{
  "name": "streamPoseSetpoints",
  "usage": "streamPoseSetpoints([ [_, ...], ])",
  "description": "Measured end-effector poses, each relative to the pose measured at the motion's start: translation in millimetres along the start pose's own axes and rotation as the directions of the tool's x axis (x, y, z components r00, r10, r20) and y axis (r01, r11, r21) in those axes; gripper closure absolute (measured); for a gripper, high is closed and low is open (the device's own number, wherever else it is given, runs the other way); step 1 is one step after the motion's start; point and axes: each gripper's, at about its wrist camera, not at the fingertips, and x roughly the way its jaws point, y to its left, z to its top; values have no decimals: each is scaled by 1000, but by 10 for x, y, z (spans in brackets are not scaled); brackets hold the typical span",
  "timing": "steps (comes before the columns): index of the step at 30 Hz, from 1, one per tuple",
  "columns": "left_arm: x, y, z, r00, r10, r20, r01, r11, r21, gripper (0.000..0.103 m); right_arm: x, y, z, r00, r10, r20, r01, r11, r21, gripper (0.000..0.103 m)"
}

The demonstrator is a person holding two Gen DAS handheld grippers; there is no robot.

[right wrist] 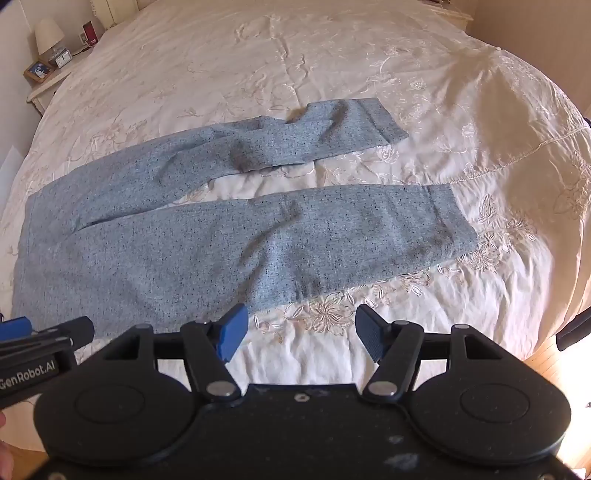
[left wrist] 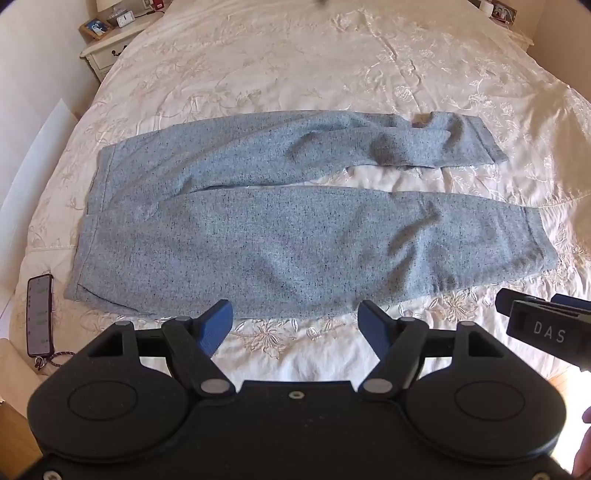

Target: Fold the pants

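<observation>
Cream embroidered bedspread [left wrist: 295, 55] fills both views, wrinkled, covering the bed edge to edge.

Pants [left wrist: 258, 236], grey-blue speckled knit, lie flat and unfolded at centre of the bedspread. Waistband toward 9 o'clock, cuffs toward 3 o'clock. Far leg creased and bunched near its cuff; near leg smoother. Strip of bedspread shows between the legs.

Left gripper [left wrist: 295, 325]: at 6 o'clock in the left wrist view, tilted steeply down over the near hem of the pants. Fingers [left wrist: 218, 325] spread wide, nothing between them, no contact with cloth visible. Its side also shows at 8 o'clock in the right wrist view.

Right gripper [right wrist: 301, 334]: at 6 o'clock in the right wrist view, same steep downward tilt, over bare bedspread just beside the near leg's lower edge. Fingers [right wrist: 232, 332] wide apart, empty. Both grippers sit side by side, close together.

Nightstand [left wrist: 107, 51] at 10 o'clock, with lamp [right wrist: 48, 35], clock, frame.

Phone [left wrist: 38, 314] at 8 o'clock, left view, on the bed edge near the waistband.
</observation>
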Motion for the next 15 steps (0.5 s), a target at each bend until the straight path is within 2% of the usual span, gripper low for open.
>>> streamPoseSetpoints([
  [15,76,14,51,1000,3,-20,-3,1000,1,28,84,4,37,1000,11,-13,-11,1000,-22,35],
])
